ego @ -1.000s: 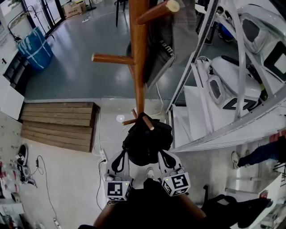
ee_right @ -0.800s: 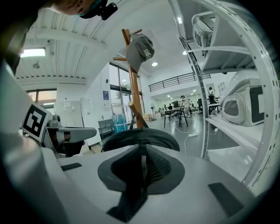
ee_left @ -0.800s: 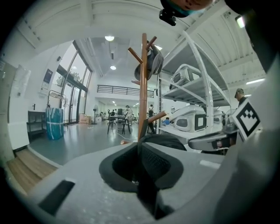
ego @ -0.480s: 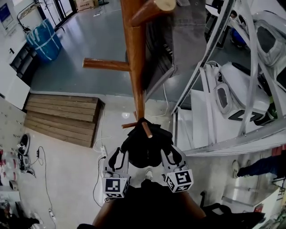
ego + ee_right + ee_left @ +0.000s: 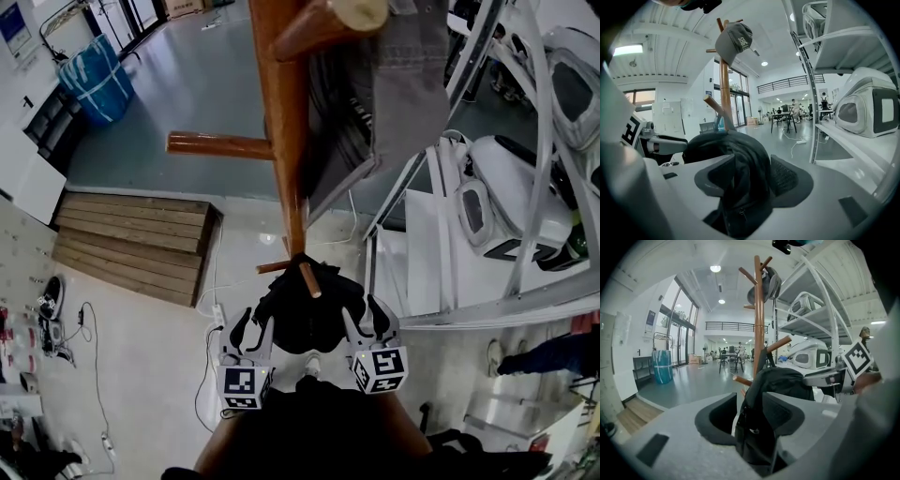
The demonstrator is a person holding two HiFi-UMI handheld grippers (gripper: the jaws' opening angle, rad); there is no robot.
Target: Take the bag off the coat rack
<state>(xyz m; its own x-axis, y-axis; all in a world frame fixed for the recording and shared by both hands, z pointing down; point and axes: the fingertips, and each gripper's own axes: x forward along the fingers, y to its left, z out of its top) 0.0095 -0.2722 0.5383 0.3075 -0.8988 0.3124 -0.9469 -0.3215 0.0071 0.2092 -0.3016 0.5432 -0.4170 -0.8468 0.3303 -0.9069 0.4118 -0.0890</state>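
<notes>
A black bag (image 5: 305, 314) hangs on a low peg (image 5: 307, 278) of the wooden coat rack (image 5: 281, 141). My left gripper (image 5: 251, 330) is at the bag's left side and my right gripper (image 5: 366, 321) at its right side. Both have just been opening their jaws. In the left gripper view, a fold of the bag (image 5: 783, 380) lies between the spread jaws of the left gripper (image 5: 757, 416), with a gap beside it. In the right gripper view, the bag (image 5: 726, 145) likewise sits loosely between the wide jaws of the right gripper (image 5: 750, 180).
A grey cap (image 5: 733, 40) hangs on an upper peg. Metal shelving with white shells (image 5: 506, 216) stands close on the right. A wooden step platform (image 5: 131, 248) and a blue bin (image 5: 94, 80) lie to the left. Cables trail on the floor. A person's legs (image 5: 553, 352) show at right.
Both grippers' jaws have spread from shut to wide apart at the bag's sides. Both hands have sunk a little. The bag stays on its peg.
</notes>
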